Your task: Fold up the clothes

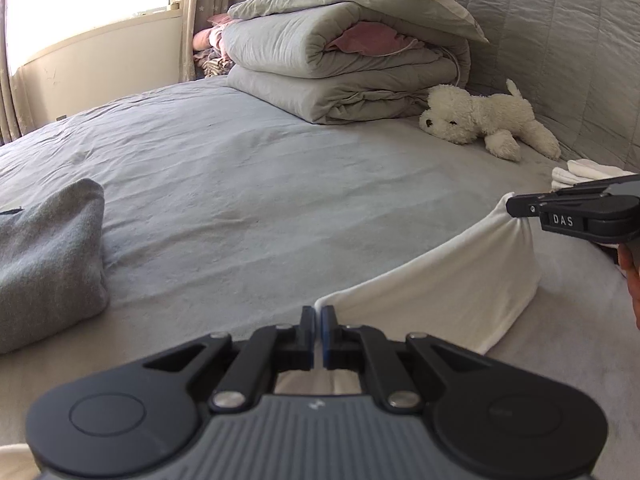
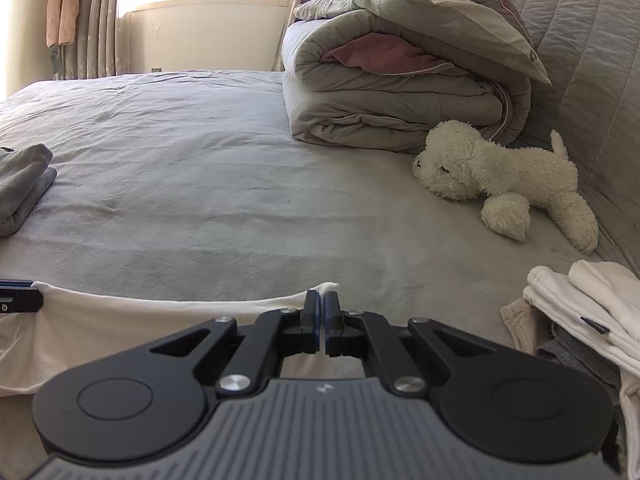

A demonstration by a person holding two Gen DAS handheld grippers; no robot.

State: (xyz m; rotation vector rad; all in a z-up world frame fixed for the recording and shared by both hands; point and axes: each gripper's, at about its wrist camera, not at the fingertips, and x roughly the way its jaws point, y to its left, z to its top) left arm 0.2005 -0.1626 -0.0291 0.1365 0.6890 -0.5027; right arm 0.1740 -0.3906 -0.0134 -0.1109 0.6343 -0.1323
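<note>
White garment (image 1: 448, 280); grey bedsheet (image 1: 240, 200); cream plush dog (image 2: 500, 184).

1. Left gripper (image 1: 319, 312) pointing forward and downward, jaws drawn together, pinching one corner of the white garment (image 1: 440, 292).
2. Right gripper (image 2: 321, 304) likewise angling downward, jaws closed tight, clamping the opposite corner of the same cloth.
3. Both grippers holding well apart, keeping the garment's top edge stretched in a shallow sag between them.
4. Right gripper showing side-on at the right edge of the left wrist view, fingers (image 1: 524, 204) nipping the fabric.
5. Part of a hand (image 1: 630, 276) showing behind that gripper, at the frame's edge.
</note>
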